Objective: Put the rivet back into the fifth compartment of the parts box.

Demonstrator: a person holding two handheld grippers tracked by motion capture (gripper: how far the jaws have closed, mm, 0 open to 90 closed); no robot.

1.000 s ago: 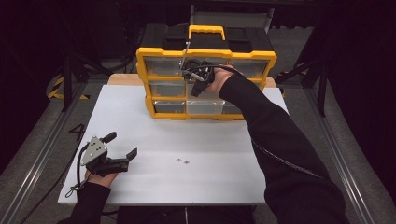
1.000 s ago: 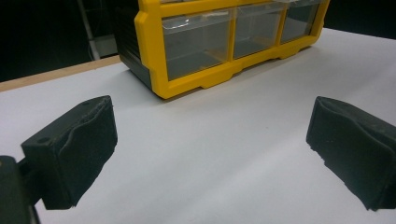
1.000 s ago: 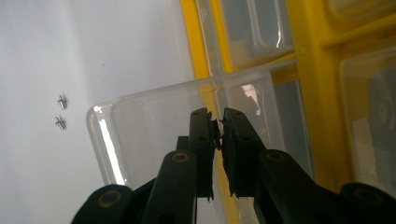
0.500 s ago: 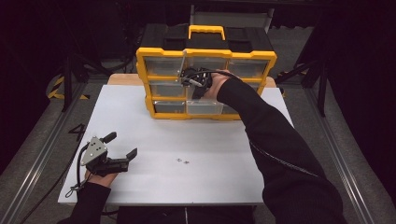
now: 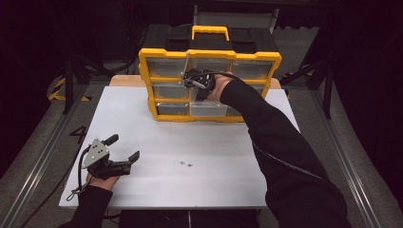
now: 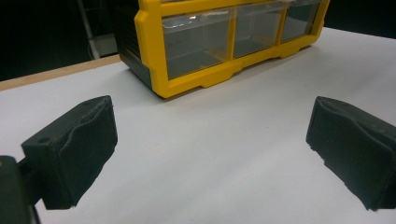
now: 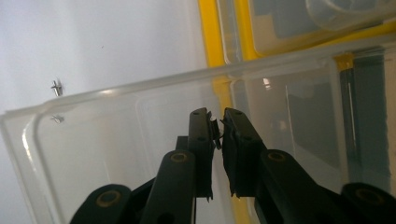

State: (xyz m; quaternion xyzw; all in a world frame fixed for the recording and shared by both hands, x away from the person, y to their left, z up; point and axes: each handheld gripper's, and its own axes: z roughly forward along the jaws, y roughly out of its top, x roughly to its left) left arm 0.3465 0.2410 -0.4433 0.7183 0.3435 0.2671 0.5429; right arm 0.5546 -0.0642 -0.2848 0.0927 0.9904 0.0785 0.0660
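Reaching over the white desk (image 5: 199,142), the right claw (image 7: 217,126) is held above a clear plastic drawer (image 7: 121,140) pulled out from the yellow drawer cabinet (image 5: 209,52) at the far edge of the desk. Its jaws are pressed together on a small metal part (image 7: 215,129), possibly a screw, which is seen pinched at their tips just over the drawer's open inside. Two further small screws (image 5: 186,164) are seen lying on the desk near its middle, well apart from the cabinet. The left claw (image 5: 122,153) is rested on the desk at the near left corner, with its jaws spread wide and nothing between them, pointed toward the cabinet's bottom row.
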